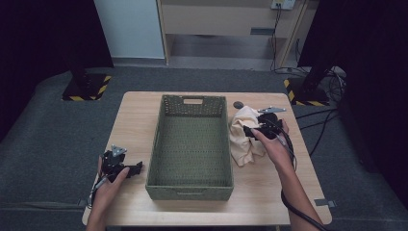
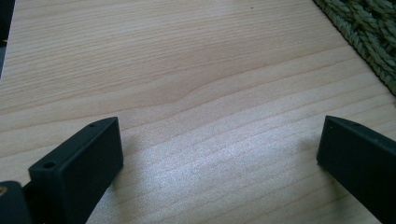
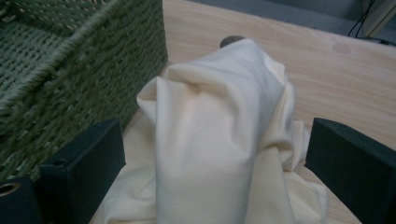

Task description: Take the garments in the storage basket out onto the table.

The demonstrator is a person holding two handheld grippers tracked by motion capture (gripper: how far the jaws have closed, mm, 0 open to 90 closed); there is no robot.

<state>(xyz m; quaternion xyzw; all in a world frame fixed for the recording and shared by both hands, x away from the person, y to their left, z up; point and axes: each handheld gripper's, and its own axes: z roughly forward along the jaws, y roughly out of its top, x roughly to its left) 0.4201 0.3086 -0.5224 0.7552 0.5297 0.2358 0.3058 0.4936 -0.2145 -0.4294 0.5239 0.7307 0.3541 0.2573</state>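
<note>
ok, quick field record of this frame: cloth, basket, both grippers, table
cloth: cream cloth, crumpled, on the table right of the basket, not in it
basket: green woven basket, mid-table, nothing inside
right gripper: right gripper jaws wide open, a raised fold of cloth between them, pads not pressing it
left gripper: left gripper open over bare wood, left of the basket, nothing between the jaws
table: light wooden table; small dark round object behind the cloth
</note>
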